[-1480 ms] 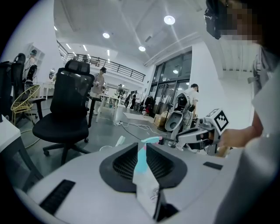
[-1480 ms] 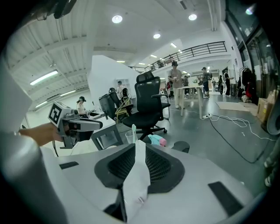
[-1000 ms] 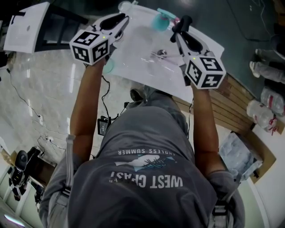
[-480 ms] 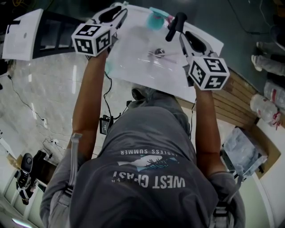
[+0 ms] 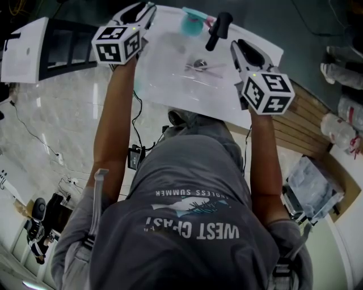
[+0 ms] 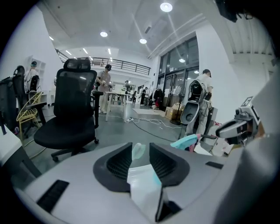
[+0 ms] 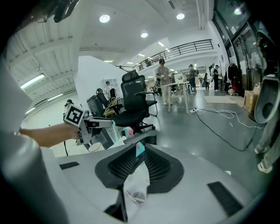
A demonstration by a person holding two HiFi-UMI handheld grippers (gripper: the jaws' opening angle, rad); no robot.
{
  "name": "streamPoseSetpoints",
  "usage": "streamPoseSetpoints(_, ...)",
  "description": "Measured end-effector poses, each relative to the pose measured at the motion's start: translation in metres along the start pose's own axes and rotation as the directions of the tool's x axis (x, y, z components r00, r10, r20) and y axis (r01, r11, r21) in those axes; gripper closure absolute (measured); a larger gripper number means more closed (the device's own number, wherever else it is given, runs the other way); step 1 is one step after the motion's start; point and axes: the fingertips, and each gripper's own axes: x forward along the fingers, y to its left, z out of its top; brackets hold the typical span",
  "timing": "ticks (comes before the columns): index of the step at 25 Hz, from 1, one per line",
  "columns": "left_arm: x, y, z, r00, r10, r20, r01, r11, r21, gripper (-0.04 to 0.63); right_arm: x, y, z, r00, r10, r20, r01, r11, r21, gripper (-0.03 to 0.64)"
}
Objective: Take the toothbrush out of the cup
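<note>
Close under my head, both forearms reach out over the white basin (image 5: 170, 85). At its left edge my left claw (image 5: 146, 8) has just been spreading its jaws. They stand well apart and press on nothing, with only a pale greenish shape (image 6: 138, 151), half see-through, showing past their tips. My right claw (image 5: 235, 45) hangs over the basin's right side, its jaws parted by a narrow gap and empty, the drain (image 5: 199, 64) below them. Farther on, between the claws and just beside the black tap (image 5: 218, 29), the teal cup (image 5: 190, 26) stands at the far rim with the toothbrush (image 5: 197, 13) in it.
</note>
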Motion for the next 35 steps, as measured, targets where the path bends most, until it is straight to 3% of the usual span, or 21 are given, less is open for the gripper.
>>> streamPoseSetpoints(15,-0.001,0.005,-0.008,1.0,0.013,0.001,-0.013,1.0,-0.001,0.511,0.0,-0.006,-0.013,1.0,-0.018,-0.025,0.018,1.0,0.022,0.546)
streamPoseSetpoints(30,-0.043,-0.01,0.022,0.996,0.002,0.094,-0.001,1.0,-0.02,0.511,0.003,0.014,-0.009,1.0,0.022,-0.02,-0.022,1.0,-0.007,0.551)
streamPoseSetpoints(35,-0.057,-0.019,0.032,0.991,-0.033,0.133,0.036,0.999,-0.02,0.511,-0.001,0.024,-0.01,1.0,0.013,-0.014,-0.014,1.0,-0.012,0.551)
